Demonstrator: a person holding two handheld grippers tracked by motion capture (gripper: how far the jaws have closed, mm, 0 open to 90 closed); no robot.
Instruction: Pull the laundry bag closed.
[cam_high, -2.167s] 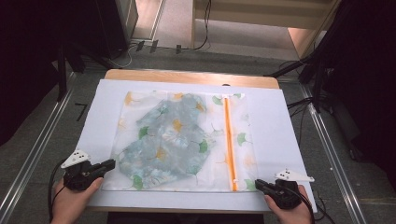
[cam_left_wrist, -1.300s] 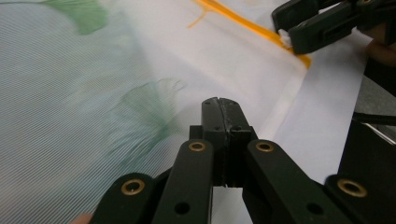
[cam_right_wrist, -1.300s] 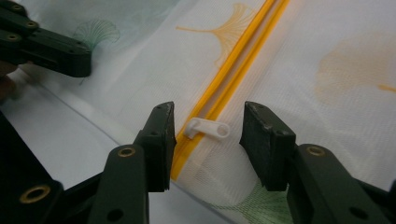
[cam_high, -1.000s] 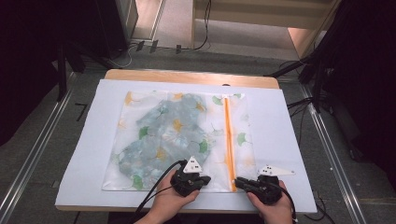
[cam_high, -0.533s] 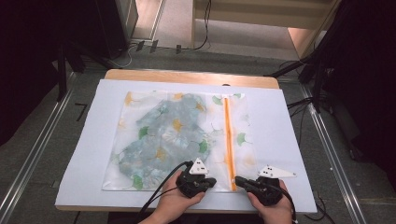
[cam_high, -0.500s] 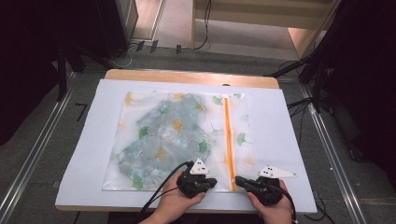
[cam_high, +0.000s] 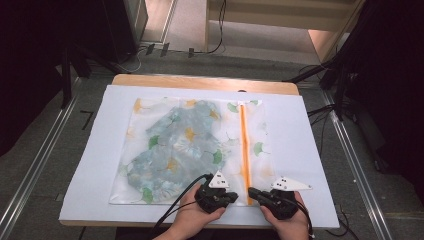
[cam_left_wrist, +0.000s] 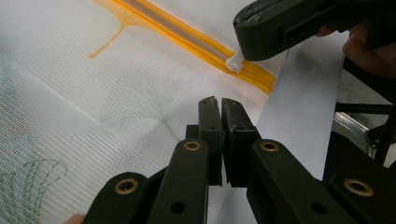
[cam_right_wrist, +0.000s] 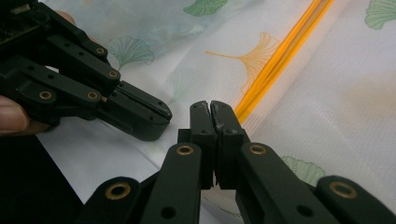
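Note:
A white mesh bag (cam_high: 165, 150) printed with ginkgo leaves lies flat on the sheet, with bluish cloth inside it. An orange zipper (cam_high: 244, 140) runs along its right part. Both grippers meet at the zipper's near end. My left gripper (cam_high: 234, 196) (cam_left_wrist: 220, 103) is shut, its tip (cam_right_wrist: 159, 123) at the bag's near edge just left of the zipper. I cannot tell whether mesh is pinched in it. My right gripper (cam_high: 252, 192) (cam_right_wrist: 209, 105) is shut, and the left gripper view shows the white zipper pull (cam_left_wrist: 235, 62) sticking out of its tip (cam_left_wrist: 242, 46).
A white paper sheet (cam_high: 310, 150) covers the wooden table (cam_high: 200, 81), with bare margin right of the bag. Metal floor rails (cam_high: 35, 165) run along both sides. Cables (cam_high: 175, 205) trail from the grippers toward the near edge.
Both hands came in from the table's near corners to the zipper's near end. Over the last second the left gripper edged right toward the zipper, while the right stayed put.

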